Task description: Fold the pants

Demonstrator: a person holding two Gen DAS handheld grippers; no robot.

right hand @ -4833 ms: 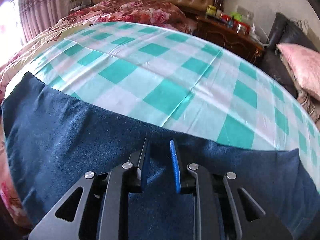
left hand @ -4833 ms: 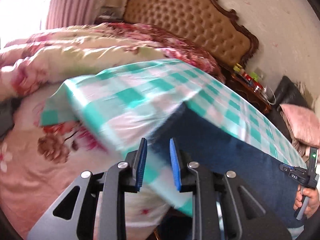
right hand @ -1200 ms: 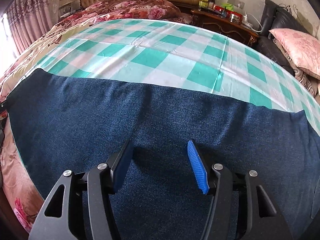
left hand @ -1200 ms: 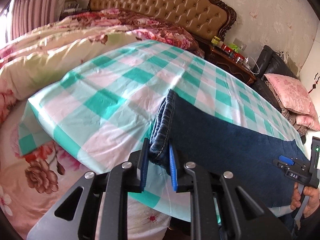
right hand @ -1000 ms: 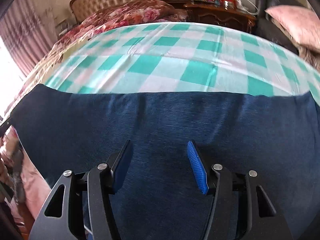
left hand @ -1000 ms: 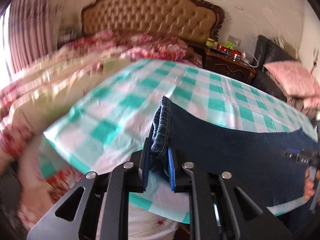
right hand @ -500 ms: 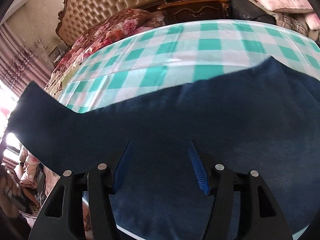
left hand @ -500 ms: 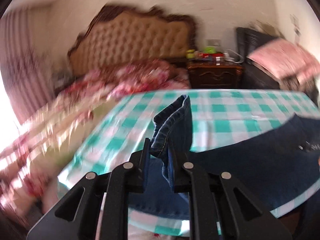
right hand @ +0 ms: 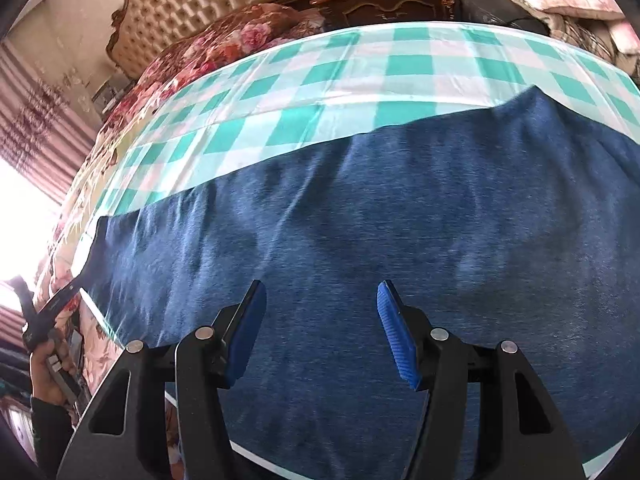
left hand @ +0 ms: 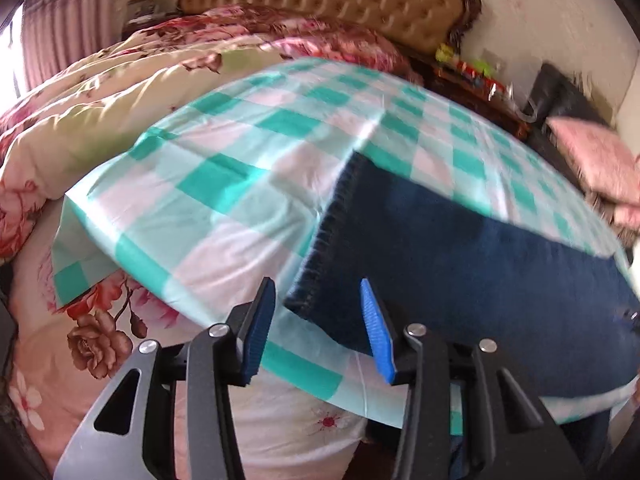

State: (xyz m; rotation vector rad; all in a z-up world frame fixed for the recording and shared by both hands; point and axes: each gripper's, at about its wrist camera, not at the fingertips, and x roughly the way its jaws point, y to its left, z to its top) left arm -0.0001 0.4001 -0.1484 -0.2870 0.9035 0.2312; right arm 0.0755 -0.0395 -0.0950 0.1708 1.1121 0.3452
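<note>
Denim pants lie flat on the checked cloth that covers the bed, filling the lower right of the left wrist view and the whole lower half of the right wrist view. They read as a long, even band with a stitched hem edge at its left end, just above the left gripper. From that I judge one lengthwise fold is already made — legs laid together — and the crosswise folds that shorten the band are left to do.

The left gripper's fingers stand moderately apart; the hem corner sits in the gap between them, but neither pad presses on it. The right gripper hovers over the middle of the pants, fingers wide, nothing held.

Against the frame half a second back the change is plain. There the left fingers were pinched narrow on a bunched fold of denim lifted well above the cloth; its jaws have just been opening, and the hem lies released and flat. The right gripper's spread matches the earlier frame.
</note>
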